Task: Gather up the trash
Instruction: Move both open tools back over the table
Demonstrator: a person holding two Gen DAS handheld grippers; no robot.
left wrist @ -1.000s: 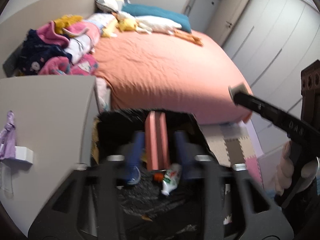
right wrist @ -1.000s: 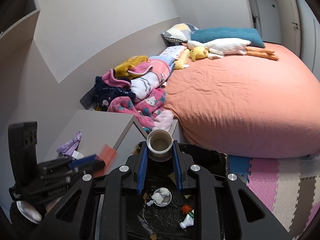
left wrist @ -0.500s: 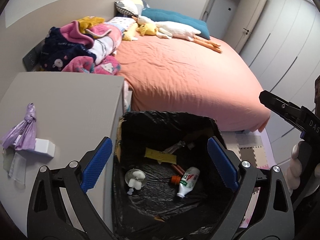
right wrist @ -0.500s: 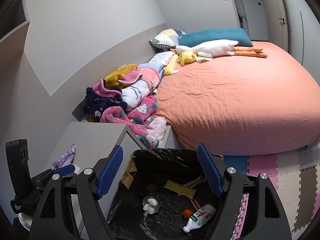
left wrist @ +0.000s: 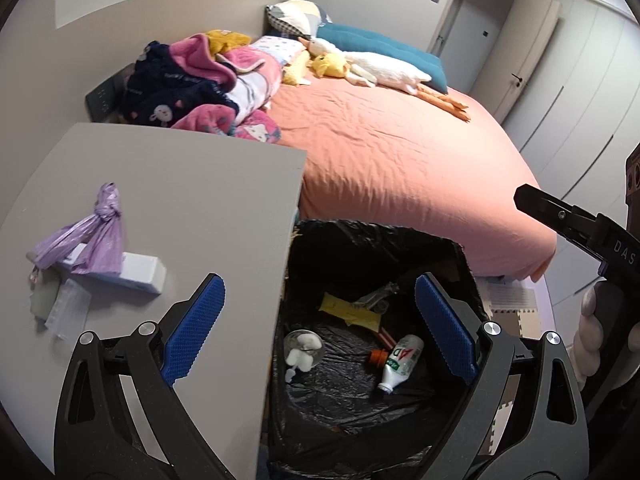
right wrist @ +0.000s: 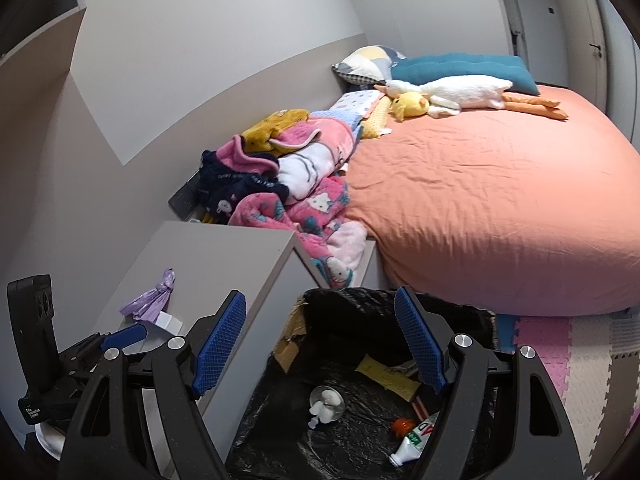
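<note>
A bin lined with a black bag (left wrist: 360,240) (right wrist: 344,300) stands between the grey nightstand and the bed. Inside lie a white bottle (left wrist: 400,362) (right wrist: 416,438), a cup with white paper (left wrist: 303,350) (right wrist: 327,400) and a yellow wrapper (left wrist: 352,312) (right wrist: 386,376). My left gripper (left wrist: 320,332) is open and empty above the bin's left rim. My right gripper (right wrist: 320,352) is open and empty above the bin. A knotted purple bag (left wrist: 88,236) (right wrist: 150,300) lies on a white box (left wrist: 136,274) on the nightstand.
The grey nightstand (left wrist: 192,184) (right wrist: 216,256) is left of the bin, with small clear packets (left wrist: 66,314) at its left edge. The orange bed (left wrist: 400,152) (right wrist: 500,200) with blankets and plush toys lies behind. Foam floor mats (right wrist: 580,360) lie to the right.
Both grippers opened and let go: the left dropped a pink block, the right a cup, into the bin. Both then drew back and up a little.
</note>
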